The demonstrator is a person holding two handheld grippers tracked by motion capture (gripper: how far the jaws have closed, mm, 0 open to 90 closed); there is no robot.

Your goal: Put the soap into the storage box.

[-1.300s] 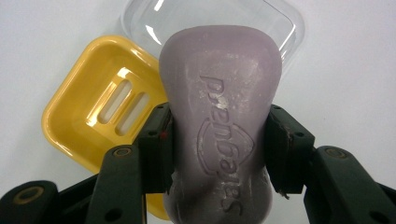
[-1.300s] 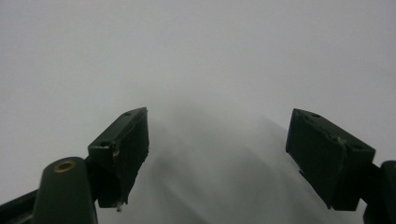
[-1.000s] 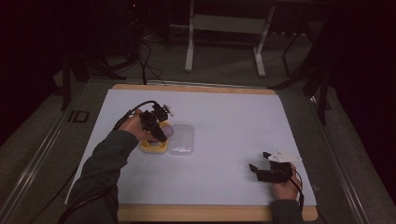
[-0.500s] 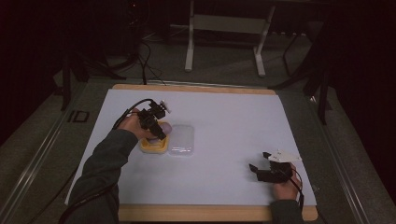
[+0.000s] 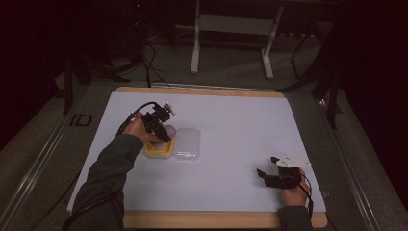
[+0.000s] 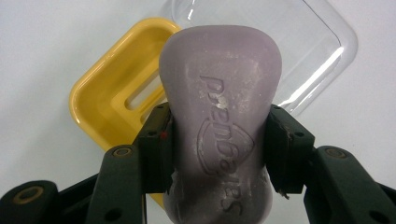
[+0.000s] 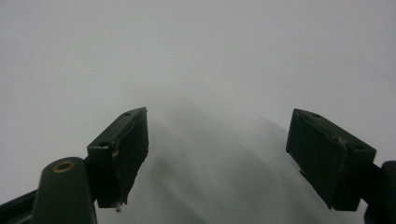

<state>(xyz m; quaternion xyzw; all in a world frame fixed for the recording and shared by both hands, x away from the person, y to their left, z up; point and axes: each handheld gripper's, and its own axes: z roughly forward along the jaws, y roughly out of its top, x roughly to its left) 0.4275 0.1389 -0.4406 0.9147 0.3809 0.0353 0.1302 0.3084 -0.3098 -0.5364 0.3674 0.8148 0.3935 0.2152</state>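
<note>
A pale purple soap bar [image 6: 219, 116] with embossed lettering is clamped between the jaws of my left gripper [image 6: 218, 144], which is shut on it. Below the bar lies a yellow soap dish [image 6: 109, 100] with a slot in its floor, and a clear plastic lid [image 6: 308, 42] lies beside it. From above, the left gripper [image 5: 163, 131] hovers over the yellow dish [image 5: 158, 150], with the clear lid [image 5: 187, 144] to its right. My right gripper [image 5: 267, 174] rests near the table's front right, open, with nothing between its fingers [image 7: 122, 149].
A white sheet [image 5: 231, 125] covers the wooden table [image 5: 211, 220]. Dark floor, cables and a metal stand [image 5: 231, 43] lie beyond the far edge. A person's sleeve [image 5: 103, 178] reaches in from the bottom left.
The left gripper, with the soap bar in it, has shifted slightly over the yellow dish. The right gripper has stayed put.
</note>
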